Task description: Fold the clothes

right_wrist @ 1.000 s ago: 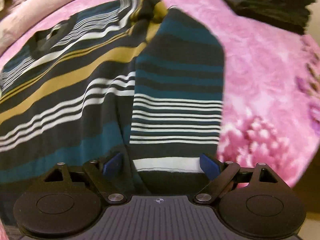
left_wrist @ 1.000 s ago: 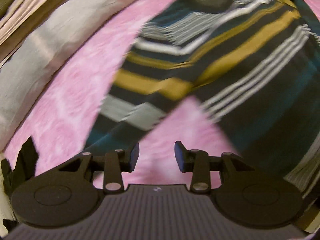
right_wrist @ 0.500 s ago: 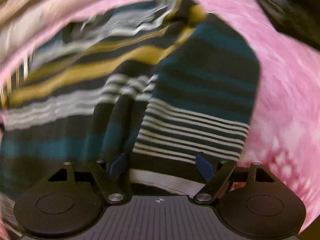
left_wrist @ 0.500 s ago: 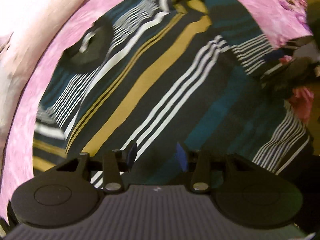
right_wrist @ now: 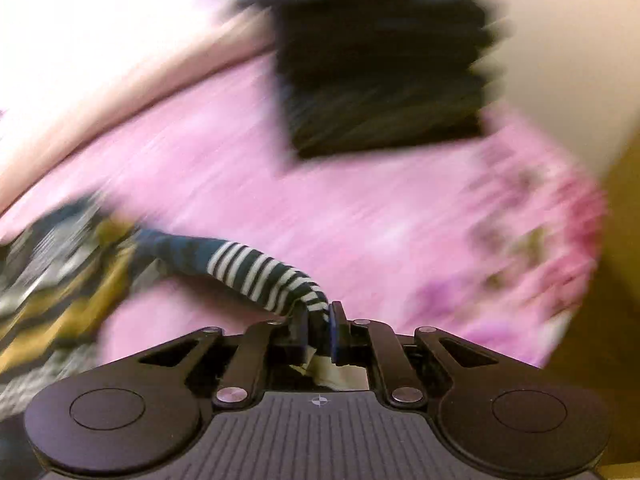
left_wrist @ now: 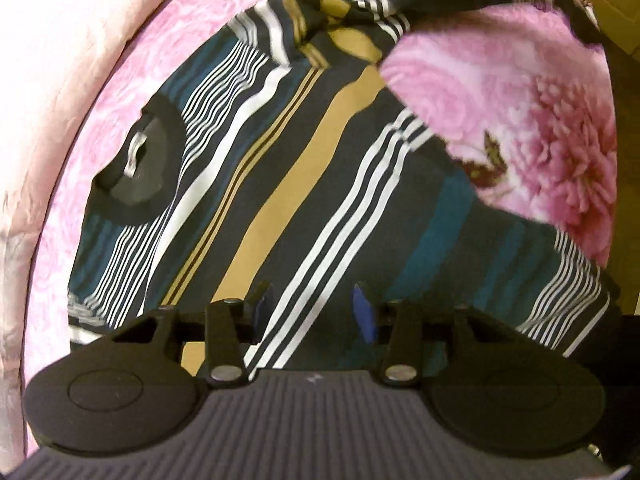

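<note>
1. The scene is set on a bed covered by a pink floral blanket, which fills most of both views; a pale pink quilted cover is seen running along the blanket's far and left edge.

2. A striped sweater, in black, teal, mustard and white bands, is spread flat across the middle of the blanket in the left wrist view. Its black neckline faces the edge bordered by the quilted cover, and its hem lies toward the near right side of the blanket.

3. A stack of dark folded clothes is recorded near the blanket's far right corner in the right wrist view; it is heavily blurred, and individual items cannot be told apart.

4. One sleeve of the sweater is drawn out sideways from the body, lifted clear of the blanket and stretched as a twisted tube. In the left wrist view the same sleeve is seen leaving the bunched shoulder toward the upper right.

5. The right gripper is closed tightly on the sleeve's cuff, which is pinched between the two fingers.

6. The left gripper is held over the sweater's lower body with its fingers parted; the striped fabric is visible through the gap, and nothing is grasped.
</note>
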{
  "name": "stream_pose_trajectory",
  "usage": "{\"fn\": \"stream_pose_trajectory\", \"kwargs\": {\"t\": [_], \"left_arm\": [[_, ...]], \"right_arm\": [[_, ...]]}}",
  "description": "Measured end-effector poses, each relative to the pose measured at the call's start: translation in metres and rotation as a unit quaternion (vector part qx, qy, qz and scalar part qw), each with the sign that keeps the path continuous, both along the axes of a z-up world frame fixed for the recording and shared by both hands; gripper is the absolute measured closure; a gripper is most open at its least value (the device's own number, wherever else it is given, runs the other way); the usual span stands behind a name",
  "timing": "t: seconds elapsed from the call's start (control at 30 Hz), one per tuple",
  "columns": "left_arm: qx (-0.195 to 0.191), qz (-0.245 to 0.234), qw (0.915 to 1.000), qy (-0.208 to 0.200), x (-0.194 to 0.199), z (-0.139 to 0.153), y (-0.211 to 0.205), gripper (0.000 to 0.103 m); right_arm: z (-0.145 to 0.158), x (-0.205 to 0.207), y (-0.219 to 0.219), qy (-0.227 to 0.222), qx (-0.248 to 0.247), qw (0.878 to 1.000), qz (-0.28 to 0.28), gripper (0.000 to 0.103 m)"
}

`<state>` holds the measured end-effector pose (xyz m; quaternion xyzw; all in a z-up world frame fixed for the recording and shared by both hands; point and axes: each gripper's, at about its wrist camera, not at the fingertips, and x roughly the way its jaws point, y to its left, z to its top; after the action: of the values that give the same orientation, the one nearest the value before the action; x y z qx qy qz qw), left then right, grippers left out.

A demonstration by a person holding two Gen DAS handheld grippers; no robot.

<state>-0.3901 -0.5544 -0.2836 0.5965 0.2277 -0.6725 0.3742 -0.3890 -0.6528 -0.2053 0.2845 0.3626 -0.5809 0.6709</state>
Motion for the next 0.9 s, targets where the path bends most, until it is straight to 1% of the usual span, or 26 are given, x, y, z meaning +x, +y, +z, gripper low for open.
{"fn": "stream_pose_trajectory", "kwargs": {"t": [0.03,0.07,0.1,0.13,0.17,0.2,0.23,0.3,0.33,0.43,0.53,0.6,0.63,0.67,0.8,0.87,0.9], "left_arm": [[0.0,-0.001,1.0,0.002,-0.004,0.0,-0.001,0.064],[-0.001,-0.003,1.0,0.005,-0.009,0.0,-0.003,0.064],[-0.001,-0.004,1.0,0.007,-0.013,0.0,-0.004,0.064],[0.001,-0.005,1.0,0.008,-0.016,-0.001,-0.003,0.064],[0.004,-0.005,0.9999,0.008,-0.018,-0.002,-0.003,0.064],[0.006,-0.006,0.9999,0.009,-0.02,-0.003,-0.002,0.064],[0.008,-0.007,0.9999,0.009,-0.023,-0.004,-0.001,0.063],[0.016,-0.004,0.9998,0.006,-0.023,-0.007,0.002,0.063],[0.02,-0.002,0.9998,0.004,-0.023,-0.009,0.003,0.063],[0.029,0.005,0.9996,-0.004,-0.019,-0.012,0.008,0.063],[0.035,0.021,0.9991,-0.01,-0.014,-0.015,0.013,0.061],[0.038,0.033,0.9986,-0.015,-0.009,-0.016,0.019,0.061],[0.04,0.04,0.9983,-0.018,-0.005,-0.017,0.023,0.061],[0.041,0.047,0.9979,-0.02,-0.001,-0.018,0.029,0.06],[0.049,0.083,0.9949,-0.03,0.019,-0.021,0.054,0.06],[0.053,0.103,0.9927,-0.033,0.031,-0.023,0.069,0.06],[0.053,0.109,0.9921,-0.033,0.035,-0.023,0.076,0.06]], "right_arm": [[0.006,-0.012,-0.013,0.019,-0.023,0.999,-0.021,0.095],[0.008,-0.022,-0.025,0.039,-0.033,0.998,-0.04,0.095],[0.006,-0.027,-0.035,0.047,-0.03,0.997,-0.057,0.082],[0.004,-0.031,-0.044,0.053,-0.026,0.995,-0.074,0.064],[0.003,-0.035,-0.049,0.051,-0.024,0.994,-0.088,0.022],[0.002,-0.036,-0.05,0.042,-0.027,0.995,-0.089,0.015],[0.002,-0.037,-0.05,0.032,-0.03,0.995,-0.088,0.015],[-0.003,-0.031,-0.045,0.03,-0.019,0.997,-0.074,0.015],[-0.008,-0.026,-0.041,0.021,-0.008,0.997,-0.07,0.015],[-0.03,-0.019,-0.033,-0.015,0.044,0.997,-0.063,0.015],[-0.058,-0.022,-0.022,-0.051,0.106,0.992,-0.056,0.015],[-0.076,-0.024,-0.017,-0.034,0.143,0.987,-0.059,0.015],[-0.082,-0.025,-0.015,-0.014,0.157,0.985,-0.066,0.015],[-0.084,-0.027,-0.012,-0.011,0.162,0.984,-0.073,0.015],[-0.076,-0.017,0.012,-0.074,0.159,0.984,-0.016,0.015],[-0.077,0.001,0.035,-0.115,0.188,0.974,0.048,0.015],[-0.078,0.01,0.047,-0.136,0.202,0.967,0.08,0.024]]}}
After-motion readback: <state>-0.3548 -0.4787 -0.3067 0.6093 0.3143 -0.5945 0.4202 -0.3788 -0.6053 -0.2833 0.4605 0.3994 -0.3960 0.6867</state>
